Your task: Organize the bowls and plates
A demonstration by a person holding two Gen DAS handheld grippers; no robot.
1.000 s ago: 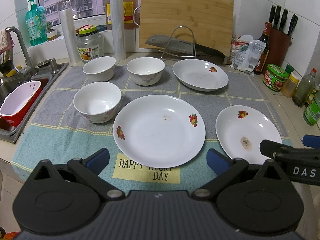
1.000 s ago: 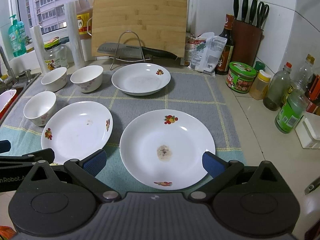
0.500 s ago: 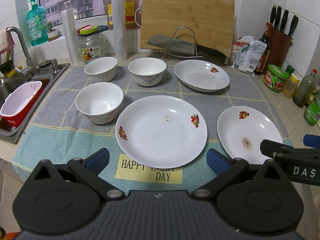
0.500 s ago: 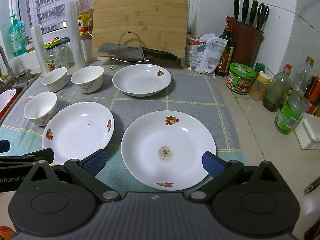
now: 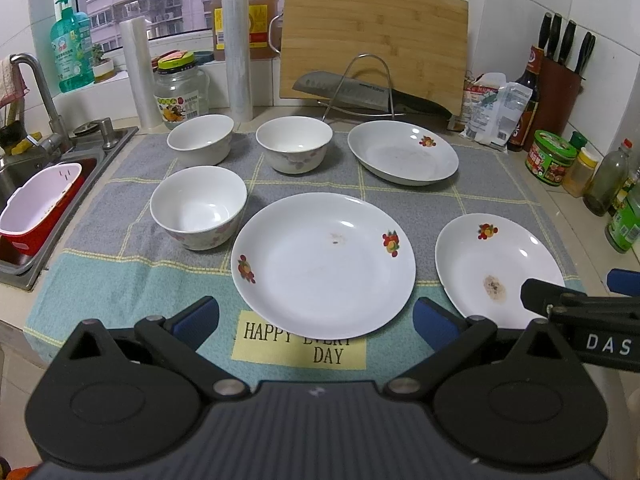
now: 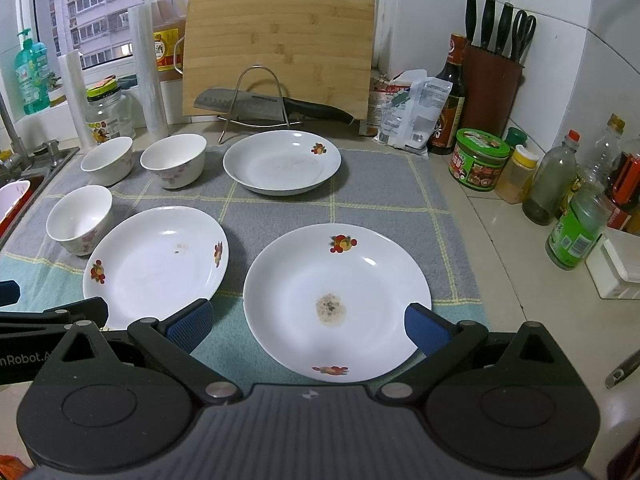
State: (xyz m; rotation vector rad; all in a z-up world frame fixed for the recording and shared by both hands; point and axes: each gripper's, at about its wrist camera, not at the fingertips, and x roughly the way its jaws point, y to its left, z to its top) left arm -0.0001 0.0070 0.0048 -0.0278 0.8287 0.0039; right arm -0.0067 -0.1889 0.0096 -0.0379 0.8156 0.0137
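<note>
- Here, the bench (image 6: 500,240): pale stone, bottles and jars crowding its right side, a sink (image 5: 24,184) at its left edge. Keep your elbows clear of the bottles when you swing a plate across.
- Cloth mat (image 5: 400,184): grey and teal check, carrying every dish. It looks soft, so a plate rim may sit slightly sunk; I judge you should come in low and slide one pad under the lip rather than pinching from above.
- Middle plate (image 5: 324,260): nearest the left tongs (image 5: 316,316), which stand wide with nothing between the pads, straddling its near rim from just short of it. It has a small speck near the centre.
- Right plate (image 6: 336,300): directly ahead of the right tongs (image 6: 308,322), also spread wide and holding nothing. It has a brown stain in the well. Likely your first lift; take it at the near rim, clear of the stain, and close firmly, since glazed ware will slip.
- Far plate (image 6: 282,162): at the back of the mat, in front of the knife stand (image 6: 260,96). It would serve as a stack base, in my judgement, but mind the blade behind it.
- Three bowls: one front left (image 5: 199,206), two behind it (image 5: 200,138) (image 5: 294,142), all upright and apart. Nest them only after the plates, gripping one wall, lowering straight.
- No stacking has begun yet; all six pieces lie separate.
</note>
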